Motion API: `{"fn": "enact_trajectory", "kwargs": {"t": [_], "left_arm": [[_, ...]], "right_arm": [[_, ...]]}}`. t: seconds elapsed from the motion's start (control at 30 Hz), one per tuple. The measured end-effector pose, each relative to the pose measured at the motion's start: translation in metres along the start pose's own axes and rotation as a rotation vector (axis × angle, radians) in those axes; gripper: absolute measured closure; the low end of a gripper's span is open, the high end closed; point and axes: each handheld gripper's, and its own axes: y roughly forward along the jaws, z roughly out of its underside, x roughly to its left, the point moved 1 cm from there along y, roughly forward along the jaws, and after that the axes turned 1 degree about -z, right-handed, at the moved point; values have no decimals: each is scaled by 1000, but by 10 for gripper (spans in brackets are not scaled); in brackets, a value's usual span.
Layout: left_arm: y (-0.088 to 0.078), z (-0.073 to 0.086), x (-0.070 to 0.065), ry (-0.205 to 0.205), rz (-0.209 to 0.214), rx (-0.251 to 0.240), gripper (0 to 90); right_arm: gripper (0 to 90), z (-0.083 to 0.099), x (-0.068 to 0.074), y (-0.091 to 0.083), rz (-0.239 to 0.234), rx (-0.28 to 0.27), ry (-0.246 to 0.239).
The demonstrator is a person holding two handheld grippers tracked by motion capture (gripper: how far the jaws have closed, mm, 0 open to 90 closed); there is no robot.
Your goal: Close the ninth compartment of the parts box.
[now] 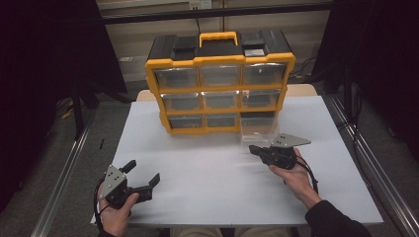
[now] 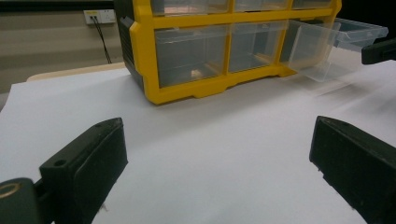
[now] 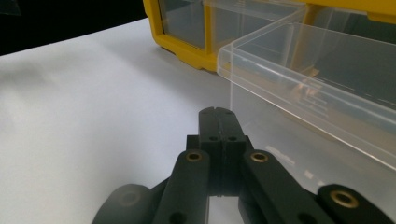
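We keep our right tongs (image 3: 218,122) clenched empty just beside the clear drawer (image 3: 322,74), pulled out of the yellow organizer's (image 1: 220,84) bottom row; left tongs (image 1: 143,177) rest released on the table (image 1: 207,168), waiting.

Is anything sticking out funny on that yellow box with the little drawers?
Yes. The bottom right drawer of the box is pulled well out, while the other drawers sit flush. It hangs over the table, right by the shut right gripper. Nothing looks spilled or broken.
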Motion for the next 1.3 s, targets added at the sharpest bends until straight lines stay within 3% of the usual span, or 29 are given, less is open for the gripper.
{"fn": "enact_trajectory", "kwargs": {"t": [0.43, 0.93, 1.3], "left_arm": [[0, 0, 0, -3, 1, 1, 39], [0, 0, 0, -6, 3, -2, 39], [0, 0, 1, -14, -3, -5, 41]], "right_arm": [[900, 2, -6, 7, 24, 22, -15], [900, 7, -18, 5, 88, 35, -10], [900, 7, -20, 5, 99, 35, -15]]}}
